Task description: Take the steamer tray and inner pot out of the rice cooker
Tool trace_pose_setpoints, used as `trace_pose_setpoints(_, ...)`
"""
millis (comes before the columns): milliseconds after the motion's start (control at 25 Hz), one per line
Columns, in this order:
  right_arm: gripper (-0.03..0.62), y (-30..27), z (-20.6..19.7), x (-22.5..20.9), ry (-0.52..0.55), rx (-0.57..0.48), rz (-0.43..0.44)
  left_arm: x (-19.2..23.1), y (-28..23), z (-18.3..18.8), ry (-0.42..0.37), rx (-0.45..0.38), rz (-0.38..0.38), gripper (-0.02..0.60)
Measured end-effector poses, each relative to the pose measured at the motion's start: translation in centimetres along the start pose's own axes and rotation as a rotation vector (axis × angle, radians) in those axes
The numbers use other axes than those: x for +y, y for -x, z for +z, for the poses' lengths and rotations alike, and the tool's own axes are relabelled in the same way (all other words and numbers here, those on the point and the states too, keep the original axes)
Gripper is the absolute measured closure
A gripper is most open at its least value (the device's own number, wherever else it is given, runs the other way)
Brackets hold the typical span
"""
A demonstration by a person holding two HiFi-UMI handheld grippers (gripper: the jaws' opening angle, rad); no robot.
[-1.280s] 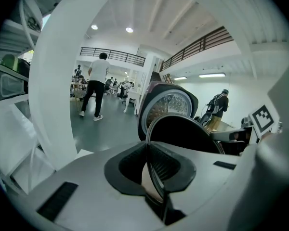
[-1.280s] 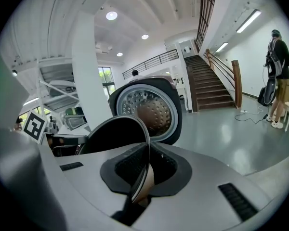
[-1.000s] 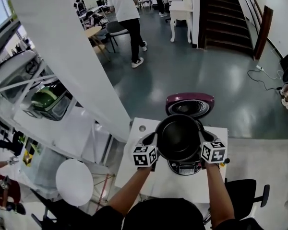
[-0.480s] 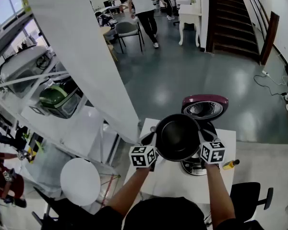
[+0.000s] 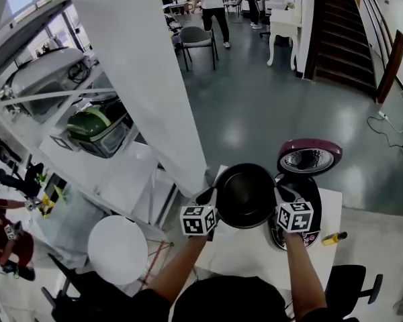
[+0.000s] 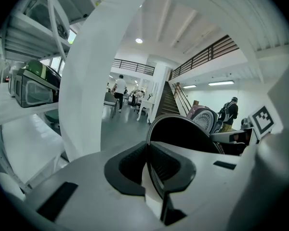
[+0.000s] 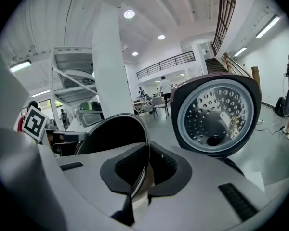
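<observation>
Above the surface (image 5: 252,257), the inner pot (image 5: 245,196) is pinched by its rim, left gripper (image 5: 211,195) at 9 o'clock, right gripper (image 5: 281,192) at 3; stiff, smooth, judged slippery.

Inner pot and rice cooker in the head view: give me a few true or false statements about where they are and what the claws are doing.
1. The left claw and the right claw each pinch the rim of the inner pot. True.
2. The lid of the rice cooker is closed. False: it stands open.
3. The inner pot sits inside the rice cooker. False: it is held up clear of the cooker, to its left in the head view.
4. The inner pot looks empty. True.
</observation>
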State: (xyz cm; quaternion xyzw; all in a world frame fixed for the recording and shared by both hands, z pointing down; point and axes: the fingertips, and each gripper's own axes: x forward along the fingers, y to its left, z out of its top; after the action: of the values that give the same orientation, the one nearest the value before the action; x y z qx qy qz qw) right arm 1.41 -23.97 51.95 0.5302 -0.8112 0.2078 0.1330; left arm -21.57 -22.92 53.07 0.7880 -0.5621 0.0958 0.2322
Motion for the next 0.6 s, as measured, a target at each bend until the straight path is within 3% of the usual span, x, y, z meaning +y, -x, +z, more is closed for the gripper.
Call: trace_pose_setpoints(600,0.579,-4.3,-3.6,5.3,-0.005,0.072,0.023,7.1,1.2,-3.5,0.071,0.054,0.029,0.558)
